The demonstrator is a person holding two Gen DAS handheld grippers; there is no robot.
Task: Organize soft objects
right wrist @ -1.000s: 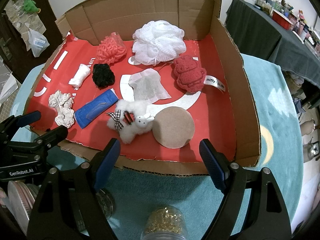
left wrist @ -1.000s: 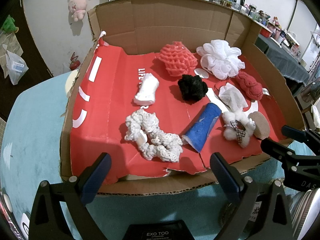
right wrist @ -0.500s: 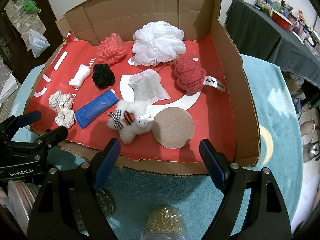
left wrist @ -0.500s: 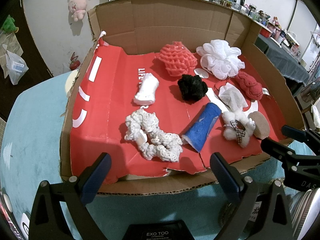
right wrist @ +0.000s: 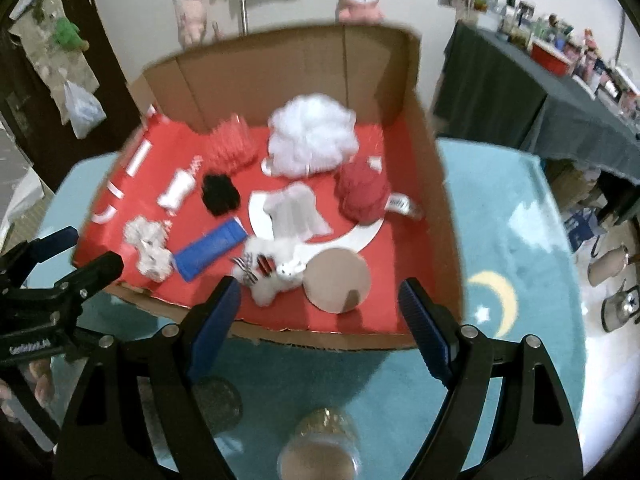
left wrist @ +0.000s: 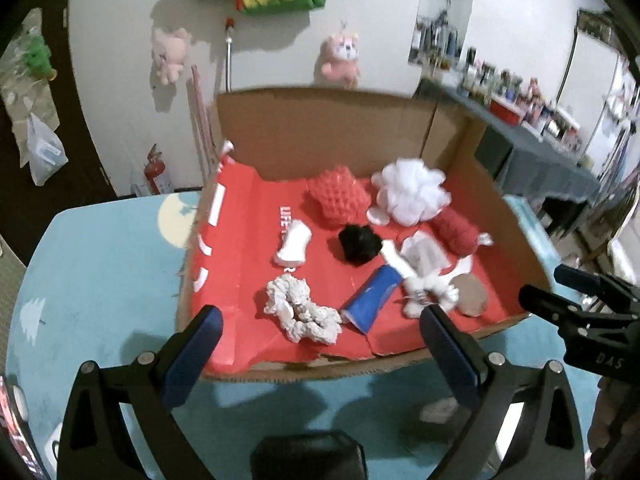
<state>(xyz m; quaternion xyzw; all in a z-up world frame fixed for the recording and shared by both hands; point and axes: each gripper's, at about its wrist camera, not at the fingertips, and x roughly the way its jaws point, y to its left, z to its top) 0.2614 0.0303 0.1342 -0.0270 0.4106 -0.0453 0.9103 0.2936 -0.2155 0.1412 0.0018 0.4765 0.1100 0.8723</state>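
Note:
An open cardboard box point(left wrist: 332, 136) with a red floor holds several soft items. At its front lie a white crocheted scrunchie point(left wrist: 302, 312), a blue roll point(left wrist: 374, 298), a white fluffy toy point(right wrist: 276, 272) and a tan round pad point(right wrist: 338, 280). Behind them are a white roll point(left wrist: 294, 244), a black pom point(left wrist: 358, 244), a white pouch point(right wrist: 296, 210), a coral net sponge point(left wrist: 340, 196), a white mesh pouf point(right wrist: 312, 136) and a red knitted piece point(right wrist: 362, 192). My left gripper point(left wrist: 320, 326) and right gripper point(right wrist: 320, 292) hover open and empty before the box's front edge.
The box rests on a teal mat point(right wrist: 500, 240) with moon and star prints. Two jars point(right wrist: 320, 444) stand just below my right gripper. A dark-clothed table point(right wrist: 540, 92) with clutter is at the right. Plush toys point(left wrist: 340, 58) hang on the far wall.
Both grippers have risen and tipped upward, so the box sits lower and smaller in view and more of the wall shows. Nothing in the box has moved.

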